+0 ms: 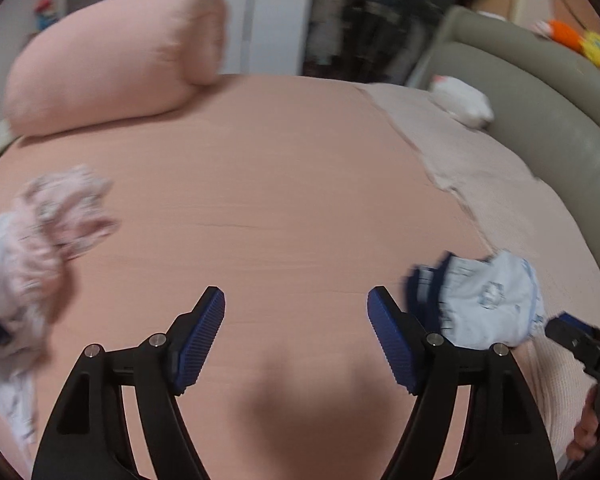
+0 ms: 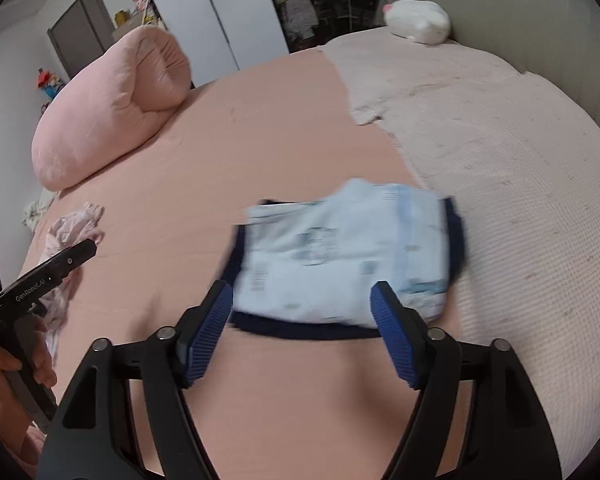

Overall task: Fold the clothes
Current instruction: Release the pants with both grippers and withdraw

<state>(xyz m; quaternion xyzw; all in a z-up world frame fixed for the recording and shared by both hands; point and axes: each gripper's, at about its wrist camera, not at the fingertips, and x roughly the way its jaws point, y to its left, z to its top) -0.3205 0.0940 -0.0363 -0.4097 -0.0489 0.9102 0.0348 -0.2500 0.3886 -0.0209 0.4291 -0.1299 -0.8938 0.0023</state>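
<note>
From the left wrist camera I noted the left gripper (image 1: 296, 320) with its blue-padded jaws spread wide and nothing between them, held above the bare pink bedsheet (image 1: 260, 184). A folded light blue garment (image 1: 488, 304) with dark navy trim lay just beyond the right-hand finger, at the edge of a pale textured blanket (image 1: 500, 184), with the tip of the right gripper (image 1: 580, 340) close beside it at the frame's right edge. A blurred heap of pink and white clothes (image 1: 40, 240) sat at far left, a rolled pink pillow (image 1: 116, 56) lay behind, and a white soft toy (image 1: 464, 100) rested by the grey headboard (image 1: 548, 92).
</note>
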